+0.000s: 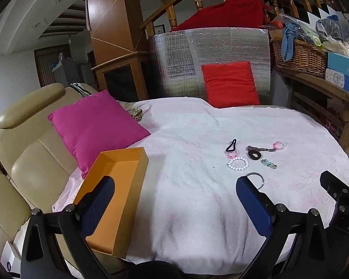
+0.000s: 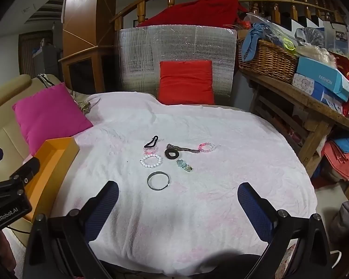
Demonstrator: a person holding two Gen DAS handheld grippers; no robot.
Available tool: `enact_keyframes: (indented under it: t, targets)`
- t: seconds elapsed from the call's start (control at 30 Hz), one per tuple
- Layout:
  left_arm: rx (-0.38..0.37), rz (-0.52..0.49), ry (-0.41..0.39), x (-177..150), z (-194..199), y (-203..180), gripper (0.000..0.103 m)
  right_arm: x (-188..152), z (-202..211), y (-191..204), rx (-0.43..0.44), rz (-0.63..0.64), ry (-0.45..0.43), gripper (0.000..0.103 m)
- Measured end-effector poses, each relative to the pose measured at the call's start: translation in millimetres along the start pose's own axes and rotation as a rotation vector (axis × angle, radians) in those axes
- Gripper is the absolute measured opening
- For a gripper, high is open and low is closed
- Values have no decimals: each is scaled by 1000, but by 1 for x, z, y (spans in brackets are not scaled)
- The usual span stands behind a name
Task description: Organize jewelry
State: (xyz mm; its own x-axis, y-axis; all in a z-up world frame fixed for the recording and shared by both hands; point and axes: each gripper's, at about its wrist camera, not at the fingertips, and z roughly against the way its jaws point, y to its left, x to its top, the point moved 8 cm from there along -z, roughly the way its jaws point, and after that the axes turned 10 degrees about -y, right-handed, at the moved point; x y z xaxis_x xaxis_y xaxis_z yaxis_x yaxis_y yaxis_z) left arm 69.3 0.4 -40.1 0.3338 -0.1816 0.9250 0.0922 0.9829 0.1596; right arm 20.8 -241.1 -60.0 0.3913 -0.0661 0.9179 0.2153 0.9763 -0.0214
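Several pieces of jewelry lie on the white cloth: a metal bangle, a white bead bracelet, a black ring pendant on a cord, a pink bracelet, a green glass bead bracelet and a black hair loop. An empty orange box stands at the left. My left gripper is open, its left finger over the box; the bangle lies by its right finger. My right gripper is open, just short of the bangle.
A magenta cushion lies behind the box on a beige leather sofa. A red cushion leans on a silver foil board. A wooden shelf with a wicker basket and boxes stands at the right.
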Motion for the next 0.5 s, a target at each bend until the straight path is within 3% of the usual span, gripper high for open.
enact_keyframes:
  t: [0.5]
  targets:
    - [-2,-9,0,-2,0,-6,103,0,-2,1,-4,-1,7,103]
